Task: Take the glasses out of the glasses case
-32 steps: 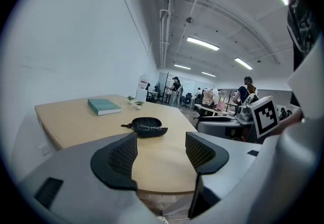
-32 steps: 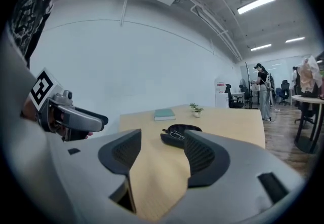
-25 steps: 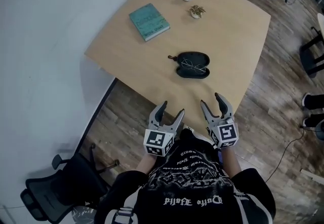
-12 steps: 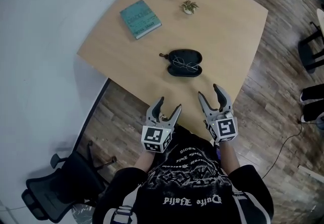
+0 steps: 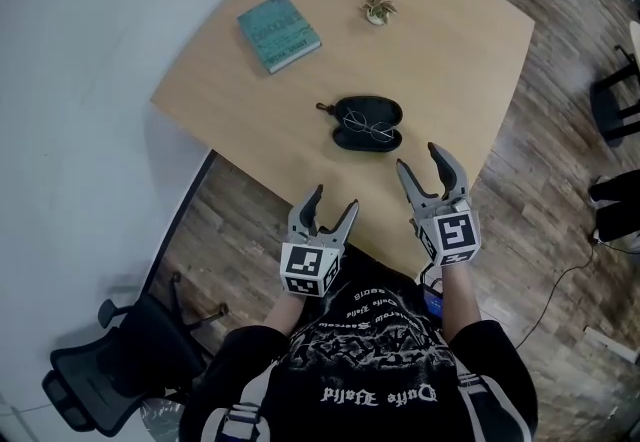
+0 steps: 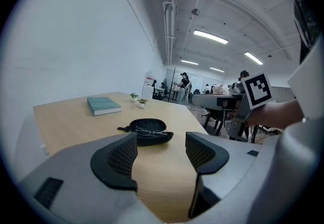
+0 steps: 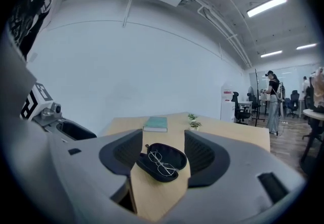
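Wooden table (image 5: 450, 50) by a white wall, left gripper (image 5: 334, 200) and right gripper (image 5: 420, 158) poised at its near edge, jaws apart, nothing gripped.
Only bare tabletop between each pair of spread jaws, both well short of the glasses case (image 5: 367, 124). Lying open mid-table, that black case, glasses (image 5: 366, 127) inside. Framed squarely from above in the right gripper view, wire rims plain; seen low and side-on in the left gripper view, with the right gripper's marker cube (image 6: 255, 89) off to the side. Farther out: teal book (image 5: 279, 32), two small potted plants (image 5: 378, 10). Visible from the head view alone: black office chair (image 5: 110, 370) on the plank floor (image 5: 250, 220).
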Available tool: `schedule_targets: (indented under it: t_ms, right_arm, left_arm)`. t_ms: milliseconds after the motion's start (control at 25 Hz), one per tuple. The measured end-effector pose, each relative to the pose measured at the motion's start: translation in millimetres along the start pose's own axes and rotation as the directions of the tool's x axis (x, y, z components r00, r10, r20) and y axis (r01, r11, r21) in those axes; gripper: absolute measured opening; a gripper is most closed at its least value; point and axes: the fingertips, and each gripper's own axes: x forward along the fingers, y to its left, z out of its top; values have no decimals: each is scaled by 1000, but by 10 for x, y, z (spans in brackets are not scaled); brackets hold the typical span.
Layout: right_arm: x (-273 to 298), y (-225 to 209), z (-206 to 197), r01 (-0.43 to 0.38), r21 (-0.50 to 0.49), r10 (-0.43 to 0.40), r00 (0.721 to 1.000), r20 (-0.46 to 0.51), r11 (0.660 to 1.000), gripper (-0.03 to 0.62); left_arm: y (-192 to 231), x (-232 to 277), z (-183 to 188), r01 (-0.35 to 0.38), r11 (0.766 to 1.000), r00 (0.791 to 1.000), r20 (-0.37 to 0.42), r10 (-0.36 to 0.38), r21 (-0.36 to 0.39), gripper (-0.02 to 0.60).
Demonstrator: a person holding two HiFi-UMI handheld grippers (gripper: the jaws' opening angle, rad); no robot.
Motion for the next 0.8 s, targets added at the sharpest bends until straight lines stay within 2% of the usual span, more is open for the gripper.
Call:
schedule_targets:
  t_ms: [160, 400, 600, 800]
  right_arm:
    - [238, 69, 29, -62, -66, 57, 996, -66, 996, 262]
    - [625, 135, 63, -124, -162, 98, 982, -162, 979, 266]
    - [940, 260, -172, -224, -234, 150, 943, -297, 946, 273]
    - [1243, 313, -483, -297, -289, 157, 893, -422, 910, 273]
  left_arm:
    - [91, 32, 19, 7, 1000, 1000, -6, -7, 4, 304]
    - [296, 61, 80, 7, 1000, 1000, -16, -7, 9, 304]
    - [478, 71, 155, -3, 1000, 1000, -16, 4, 15, 304]
    - [663, 46, 170, -11, 1000, 1000, -17, 11, 0, 304]
